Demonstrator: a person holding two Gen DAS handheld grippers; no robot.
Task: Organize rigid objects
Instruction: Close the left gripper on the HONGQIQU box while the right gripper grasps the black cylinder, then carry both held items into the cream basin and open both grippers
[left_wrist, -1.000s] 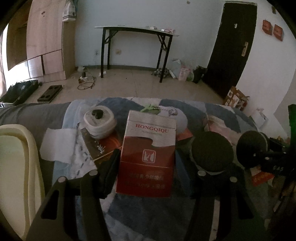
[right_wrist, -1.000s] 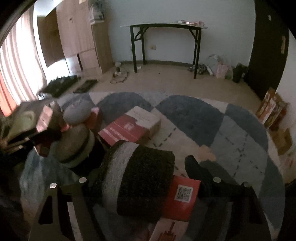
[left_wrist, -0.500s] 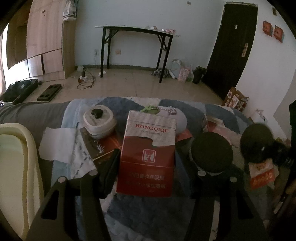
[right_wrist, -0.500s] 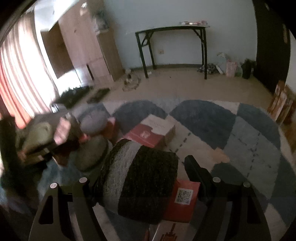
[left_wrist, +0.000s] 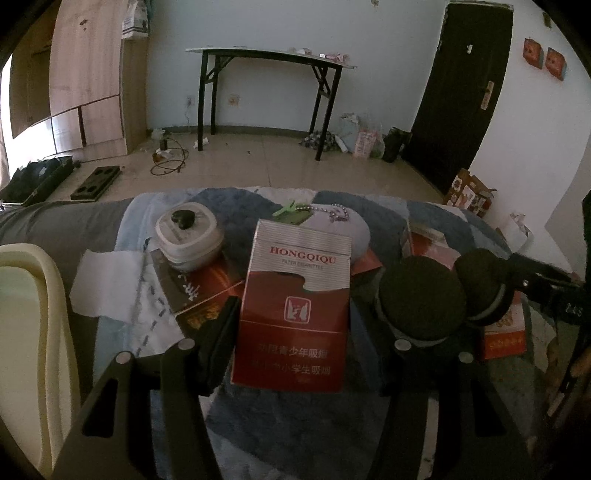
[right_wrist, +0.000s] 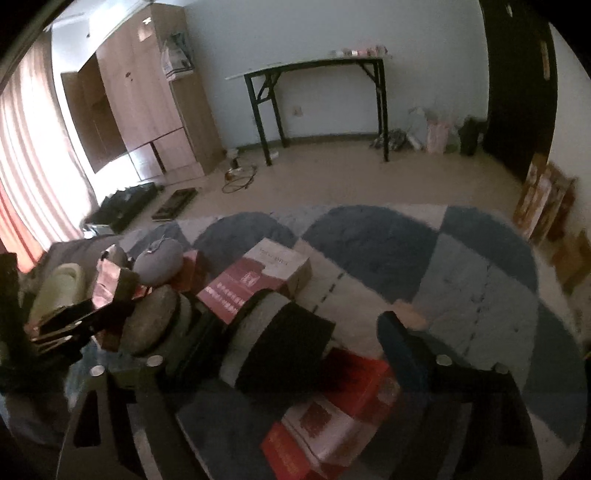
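Note:
My left gripper (left_wrist: 291, 321) is shut on a red and white cigarette box (left_wrist: 295, 295), held upright above the blue patterned rug (left_wrist: 258, 424). In the right wrist view a black jar with a pale band (right_wrist: 280, 347) lies tilted on red boxes (right_wrist: 332, 413), between the fingers of my right gripper (right_wrist: 299, 332). The right jaws are opening: the jar leans toward the left finger and a clear gap separates it from the right finger (right_wrist: 399, 339). The left wrist view shows the right gripper (left_wrist: 535, 284) at the far right with that jar (left_wrist: 484, 288).
Another dark round jar (left_wrist: 421, 299) stands beside the cigarette box. A white lidded tub (left_wrist: 188, 236), a grey pouch with a bead chain (left_wrist: 332, 229), a paper sheet (left_wrist: 107, 284) and a cream slipper (left_wrist: 22, 332) lie around. A second carton (right_wrist: 258, 280) rests behind the jar.
The right jaws have spread wider and the black jar now sits loose and tilted between them. The left gripper and its box have not moved.

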